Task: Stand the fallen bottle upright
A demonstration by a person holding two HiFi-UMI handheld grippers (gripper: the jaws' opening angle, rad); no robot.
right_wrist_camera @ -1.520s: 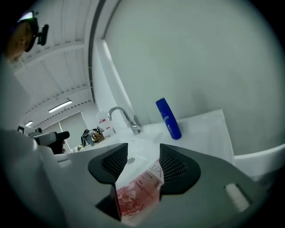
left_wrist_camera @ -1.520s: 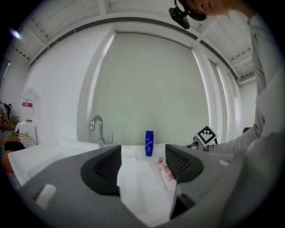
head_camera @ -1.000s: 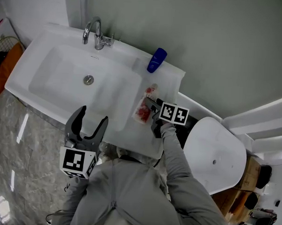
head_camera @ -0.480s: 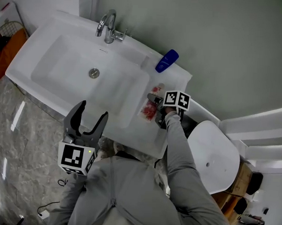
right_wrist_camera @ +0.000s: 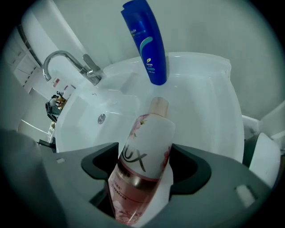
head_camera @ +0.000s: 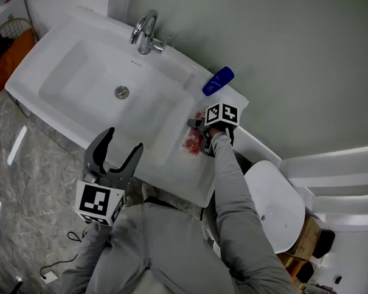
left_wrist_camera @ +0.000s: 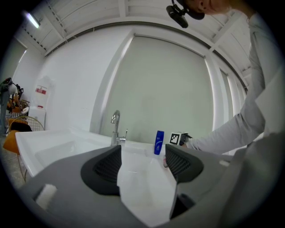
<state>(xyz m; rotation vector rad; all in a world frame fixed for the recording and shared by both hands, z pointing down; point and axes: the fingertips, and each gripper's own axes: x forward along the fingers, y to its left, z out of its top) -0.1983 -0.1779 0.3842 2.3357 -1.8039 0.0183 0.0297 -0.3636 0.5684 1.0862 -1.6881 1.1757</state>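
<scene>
The right gripper (right_wrist_camera: 143, 165), whose jaws have just been opening wide, straddles the pink bottle (head_camera: 192, 142) lying on the counter (head_camera: 184, 174) beside the basin (head_camera: 83, 78); grasping seems in hand, calling next for clamping and tipping it upright.

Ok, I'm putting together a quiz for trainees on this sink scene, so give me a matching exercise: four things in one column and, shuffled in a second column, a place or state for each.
1. blue bottle
2. pink bottle
3. faucet
4. left hand-held gripper

A. lying on its side on the counter
B. jaws apart, nothing between them
C. standing upright, right of the basin
D. mounted behind the basin

Pairs: 1-C, 2-A, 3-D, 4-B.
</scene>
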